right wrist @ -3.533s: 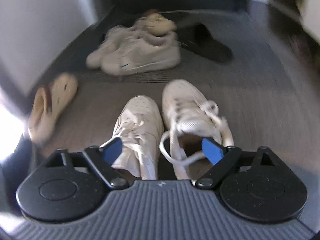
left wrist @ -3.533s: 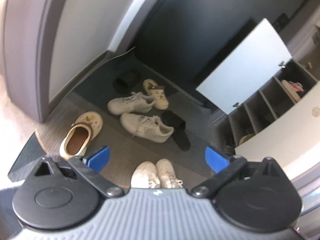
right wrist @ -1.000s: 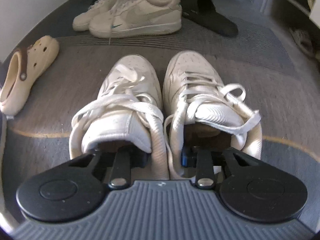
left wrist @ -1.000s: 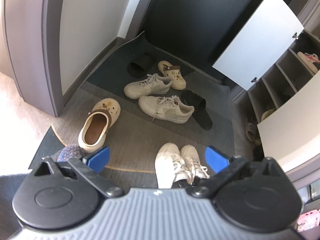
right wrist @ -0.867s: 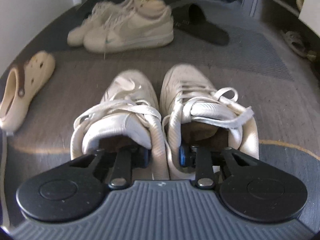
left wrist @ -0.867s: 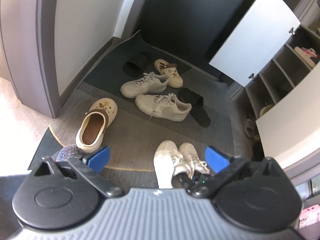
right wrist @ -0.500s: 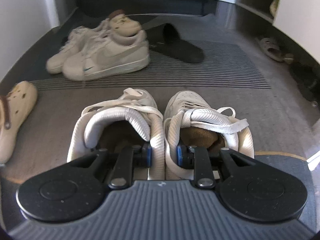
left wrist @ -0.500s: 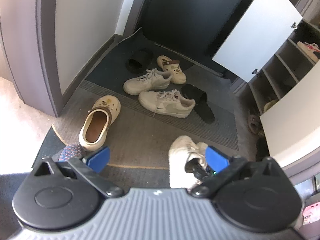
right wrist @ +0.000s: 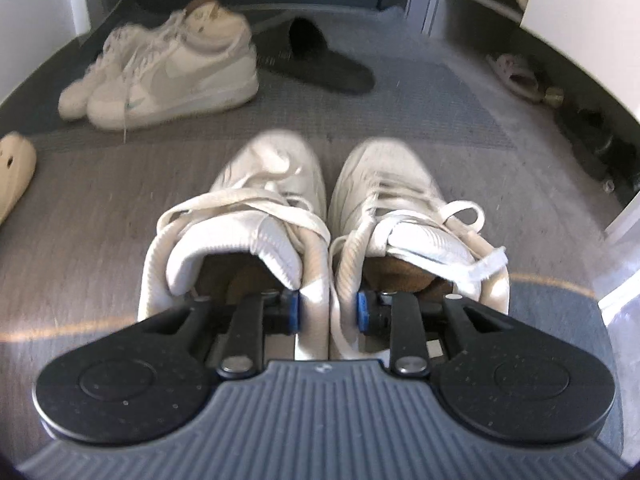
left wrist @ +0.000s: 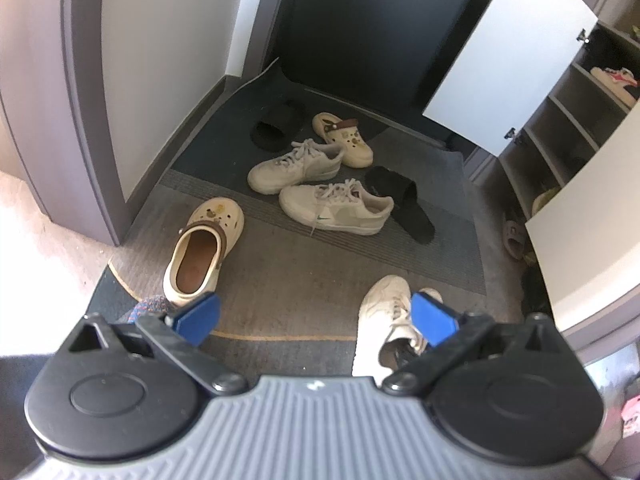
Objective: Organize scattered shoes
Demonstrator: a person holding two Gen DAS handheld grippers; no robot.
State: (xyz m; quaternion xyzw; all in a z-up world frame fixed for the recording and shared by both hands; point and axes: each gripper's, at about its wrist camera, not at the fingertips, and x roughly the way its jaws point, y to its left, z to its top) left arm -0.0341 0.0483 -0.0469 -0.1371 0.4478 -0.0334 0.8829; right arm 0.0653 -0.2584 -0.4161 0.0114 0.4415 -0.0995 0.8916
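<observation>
Entryway floor mat with scattered shoes; one white pair gripped.

Left wrist view: left hand-held gripper (left wrist: 314, 316), blue pads spread wide apart, holding nothing, above the grey mat (left wrist: 288, 280). On the mat: a cream clog (left wrist: 202, 250) near left; two beige sneakers (left wrist: 316, 184) mid-floor; a second clog (left wrist: 344, 140) and a black slide (left wrist: 276, 126) behind them; another black slide (left wrist: 402, 204) touching the nearer sneaker's heel. Open shoe cabinet (left wrist: 560, 128) at right. White sneaker pair (left wrist: 384, 312) at lower right.
Right wrist view: right hand-held gripper (right wrist: 328, 312) clamped on the white pair's (right wrist: 326, 216) touching inner collars, one finger inside each shoe. Laces loose, toes pointing away; image slightly blurred.
</observation>
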